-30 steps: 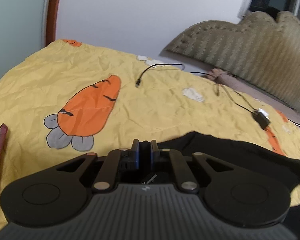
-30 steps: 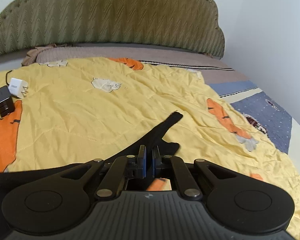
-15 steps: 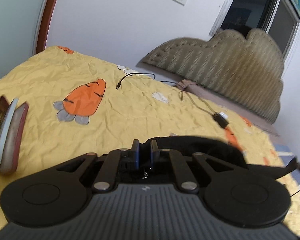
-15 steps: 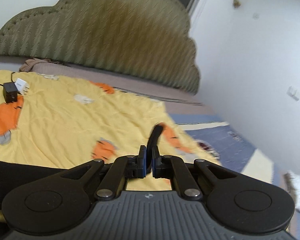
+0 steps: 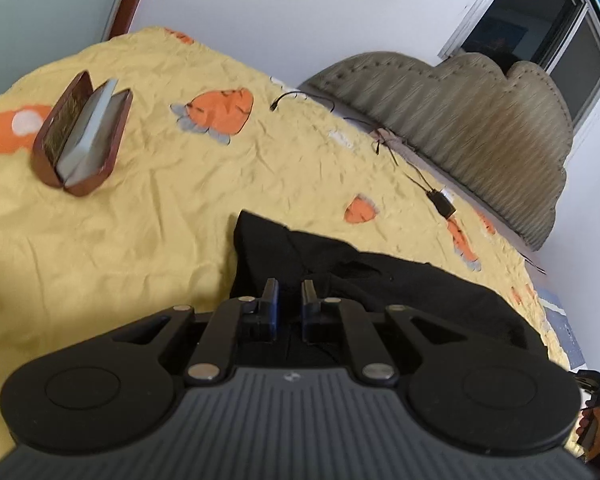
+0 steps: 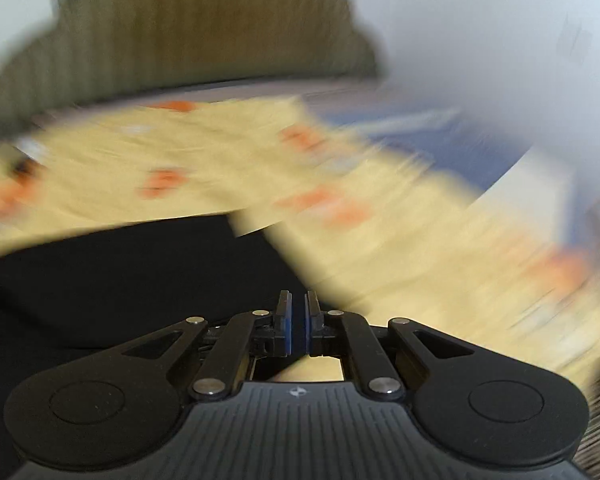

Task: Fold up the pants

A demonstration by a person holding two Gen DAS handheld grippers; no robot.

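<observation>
Bedding fills most of both views: a yellow quilt with orange carrot prints covers the bed, an olive padded headboard rising at the upper right of the left wrist view. Black pants lie rumpled across the lower middle of that view, running off to the lower right; in the right wrist view, heavily blurred, the same dark cloth fills the lower left. An opened brown case stands at the upper left, well apart from the pants, and a black charger with its cable lies at the right, nearer the headboard. The left tongs are nearly closed with black fabric between the pads, seemingly pinching it. The right tongs are closed almost to touching; whether cloth is caught between them I cannot tell, since yellow shows beneath. Both point down toward the bed at a slant. The risk, as I judge it, is a thin pinch slipping free mid-fold, or the trailing leg bunching unevenly because the two grips pull unequally.
</observation>
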